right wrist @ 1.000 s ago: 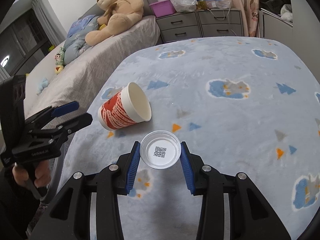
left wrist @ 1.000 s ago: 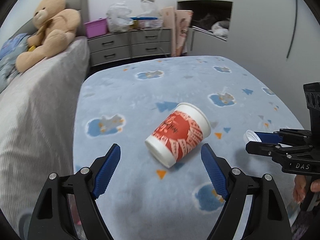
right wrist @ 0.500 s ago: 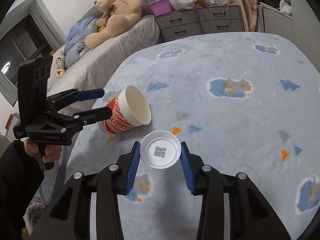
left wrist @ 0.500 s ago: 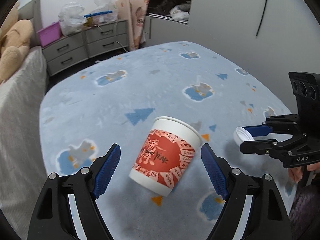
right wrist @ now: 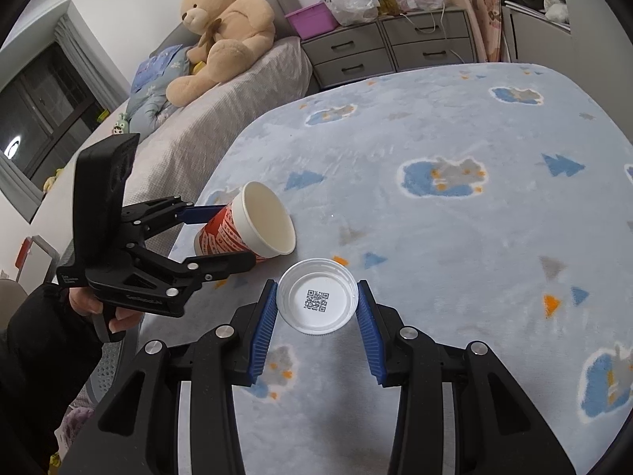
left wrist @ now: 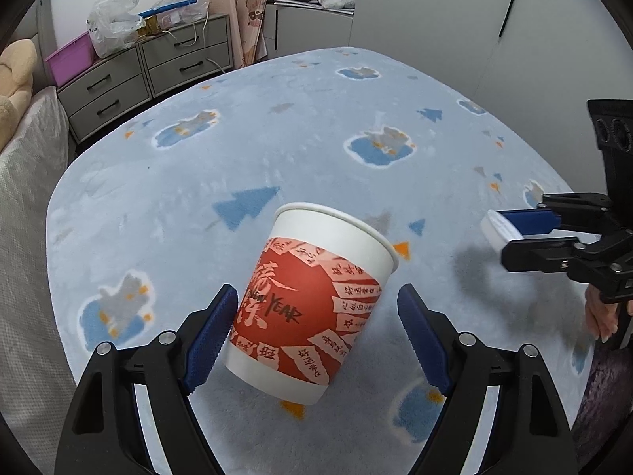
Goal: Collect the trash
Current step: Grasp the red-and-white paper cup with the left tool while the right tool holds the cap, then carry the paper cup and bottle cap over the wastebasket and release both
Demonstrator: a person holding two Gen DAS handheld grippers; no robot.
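A red-and-white paper cup (left wrist: 312, 308) lies on its side on the light blue patterned cloth (left wrist: 277, 146), its mouth turned away from me. My left gripper (left wrist: 316, 289) is open and straddles the cup; the left pad (left wrist: 213, 328) is close to the cup's base and a gap shows at the right pad (left wrist: 419, 336). From the right wrist view, the left gripper (right wrist: 221, 237) reaches over the cup (right wrist: 253, 233). My right gripper (right wrist: 316, 291) is shut on a white round lid (right wrist: 316, 303) with a QR code, held just above the cloth. This same lid (left wrist: 496, 229) shows edge-on at the right.
A bed (right wrist: 221, 118) with a large teddy bear (right wrist: 225, 35) borders the cloth on the left. Behind stand a grey dresser (right wrist: 395, 51) with a purple box (right wrist: 310, 19) and plastic bags (left wrist: 114, 16), and a white cabinet (left wrist: 435, 31). A person's hand (right wrist: 103, 312) holds the left gripper.
The left gripper has come down and forward while rolling, so the cup now lies between its fingers. The right gripper and the lid have stayed put.
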